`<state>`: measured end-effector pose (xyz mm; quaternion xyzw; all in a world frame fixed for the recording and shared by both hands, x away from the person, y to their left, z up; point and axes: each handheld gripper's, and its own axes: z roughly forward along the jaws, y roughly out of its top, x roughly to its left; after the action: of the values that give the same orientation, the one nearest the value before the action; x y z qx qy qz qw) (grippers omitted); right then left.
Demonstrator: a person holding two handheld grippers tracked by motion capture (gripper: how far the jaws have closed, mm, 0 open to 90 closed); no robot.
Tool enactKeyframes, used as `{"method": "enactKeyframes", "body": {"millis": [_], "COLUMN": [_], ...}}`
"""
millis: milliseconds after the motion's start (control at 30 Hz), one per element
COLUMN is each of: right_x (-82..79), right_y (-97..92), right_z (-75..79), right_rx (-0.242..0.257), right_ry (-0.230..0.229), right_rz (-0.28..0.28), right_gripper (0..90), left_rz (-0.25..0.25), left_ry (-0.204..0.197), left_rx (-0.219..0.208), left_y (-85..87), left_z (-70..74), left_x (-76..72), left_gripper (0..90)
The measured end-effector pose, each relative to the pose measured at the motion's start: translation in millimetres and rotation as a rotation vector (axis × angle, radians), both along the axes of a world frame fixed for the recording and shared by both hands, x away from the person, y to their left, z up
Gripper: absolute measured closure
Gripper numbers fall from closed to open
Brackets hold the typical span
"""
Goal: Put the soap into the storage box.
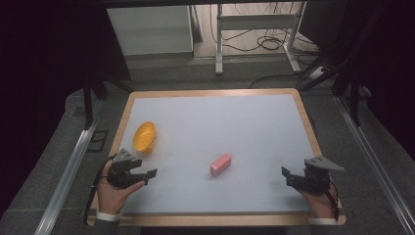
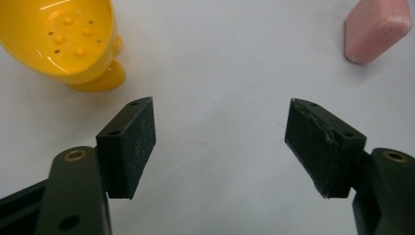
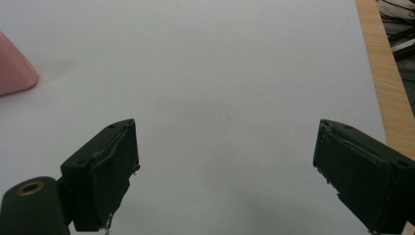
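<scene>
A yellow dish (image 1: 145,136) with small bumps and holes inside lies on its side at the left of the white board (image 1: 244,122). A pink bar (image 1: 220,164) rests flat near the board's middle. My left gripper (image 1: 149,176) is at the front left, just below the dish, jaws open and pointing right with nothing between them. The left gripper view has the left gripper (image 2: 220,110) over bare board, the dish (image 2: 63,39) upper left and the bar (image 2: 374,27) upper right. My right gripper (image 1: 287,176), at the front right, is open and empty. In the right gripper view the right gripper (image 3: 226,127) faces bare board, the bar (image 3: 12,68) at the left edge.
The board has a wooden rim (image 1: 210,92). Metal rails (image 1: 68,171) run along both sides on grey carpet. Beyond the far edge are a white desk frame (image 1: 254,22) and loose cables (image 1: 269,44).
</scene>
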<state>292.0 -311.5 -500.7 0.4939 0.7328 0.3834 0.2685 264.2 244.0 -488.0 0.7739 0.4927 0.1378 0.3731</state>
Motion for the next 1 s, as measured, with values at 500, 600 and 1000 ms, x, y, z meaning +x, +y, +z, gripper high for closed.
{"method": "enactKeyframes", "body": {"millis": [500,600,1000], "right_x": [-0.3,-0.4,-0.3], "right_y": [0.1,-0.1,-0.2], "right_z": [-0.3,-0.4,-0.4], "right_rx": [-0.01,-0.01,-0.016], "right_ry": [0.007,0.007,0.008], "right_rz": [-0.008,-0.008,-0.013], "right_gripper": [9.6,9.5,9.6], "left_rz": [-0.051,-0.057,-0.097], "left_ry": [-0.022,-0.023,-0.016], "left_rx": [0.02,0.023,0.041], "left_y": [-16.5,-19.4,-38.4], "left_z": [21.4,22.9,27.3], "left_x": [3.8,4.9,13.8], "left_gripper": [30.0,30.1,30.3]}}
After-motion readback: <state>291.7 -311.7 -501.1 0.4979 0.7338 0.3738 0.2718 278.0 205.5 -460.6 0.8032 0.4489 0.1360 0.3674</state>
